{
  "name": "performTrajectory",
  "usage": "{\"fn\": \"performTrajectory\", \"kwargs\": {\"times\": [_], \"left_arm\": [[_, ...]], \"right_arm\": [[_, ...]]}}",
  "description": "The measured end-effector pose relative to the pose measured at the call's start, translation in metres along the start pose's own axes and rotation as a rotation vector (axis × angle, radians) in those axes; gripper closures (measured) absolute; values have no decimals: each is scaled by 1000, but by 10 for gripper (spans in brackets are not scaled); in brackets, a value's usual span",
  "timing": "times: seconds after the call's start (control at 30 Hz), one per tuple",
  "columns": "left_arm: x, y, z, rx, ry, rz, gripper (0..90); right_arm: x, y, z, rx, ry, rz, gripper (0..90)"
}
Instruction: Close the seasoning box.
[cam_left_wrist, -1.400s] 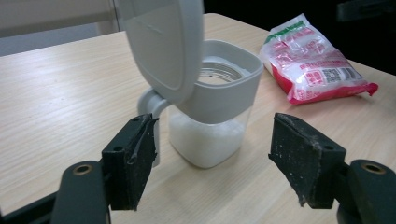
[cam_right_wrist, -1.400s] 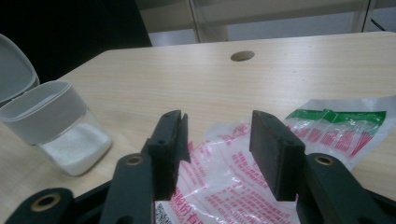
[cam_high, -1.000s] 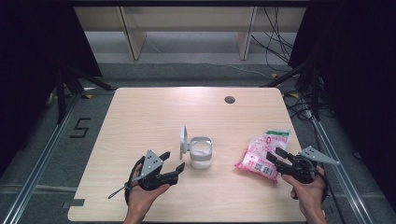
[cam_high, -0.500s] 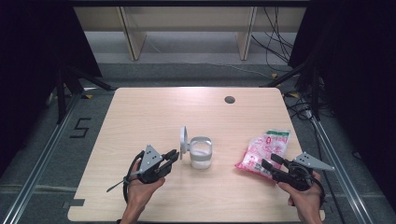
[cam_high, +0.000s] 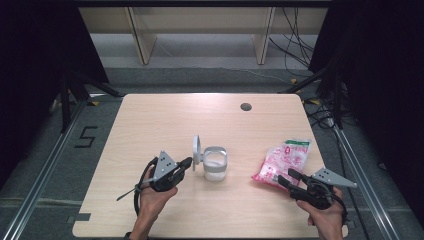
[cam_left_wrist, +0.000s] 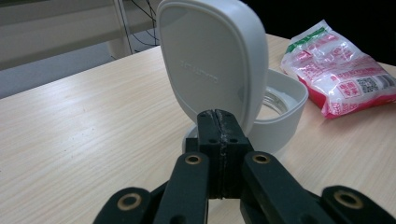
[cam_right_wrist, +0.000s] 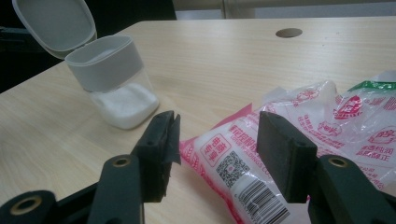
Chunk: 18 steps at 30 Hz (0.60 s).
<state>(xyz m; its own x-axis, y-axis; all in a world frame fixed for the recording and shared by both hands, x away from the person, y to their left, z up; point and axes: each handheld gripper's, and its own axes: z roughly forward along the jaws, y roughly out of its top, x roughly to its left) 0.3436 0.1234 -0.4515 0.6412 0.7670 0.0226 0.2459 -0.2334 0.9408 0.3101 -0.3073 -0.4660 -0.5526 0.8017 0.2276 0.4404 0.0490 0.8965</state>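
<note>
Pale wood grain runs across the table (cam_high: 165, 125), which stands on a grey floor with dark curtains at either side. I have my left claw (cam_left_wrist: 219, 135) clenched tight, pads pressed flat together with nothing between them; its jaws have just been closing, and its tip sits just beside the base of the white container (cam_high: 215, 162), right under the hinge of the raised lid (cam_left_wrist: 212, 56). I cannot tell whether the tip touches it. My right claw (cam_right_wrist: 217, 144) stands released, about half spread, with a corner of the pink and white bag (cam_right_wrist: 289, 140) lying between the pads, neither pad pressing on it. That container stands upright near the middle of the table, its lid flipped up on the left side, a grey band round its open mouth and white powder showing through the clear lower part. Well apart to the right lies the bag, flat, its green-edged end pointing away from me. Farther back, a round dark hole (cam_high: 245, 106) marks the tabletop.
</note>
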Motion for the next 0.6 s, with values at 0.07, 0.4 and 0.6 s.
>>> {"fn": "performTrajectory", "kwargs": {"times": [0.07,0.4,0.6], "left_arm": [[1,1,-1,3,1,2,893],[0,7,4,-1,-16,13,892],[-1,10,5,-8,-16,18,892]], "right_arm": [[3,-1,-1,19,-7,22,478],[7,-4,-4,22,5,-7,453],[7,-6,-4,21,9,-18,450]]}}
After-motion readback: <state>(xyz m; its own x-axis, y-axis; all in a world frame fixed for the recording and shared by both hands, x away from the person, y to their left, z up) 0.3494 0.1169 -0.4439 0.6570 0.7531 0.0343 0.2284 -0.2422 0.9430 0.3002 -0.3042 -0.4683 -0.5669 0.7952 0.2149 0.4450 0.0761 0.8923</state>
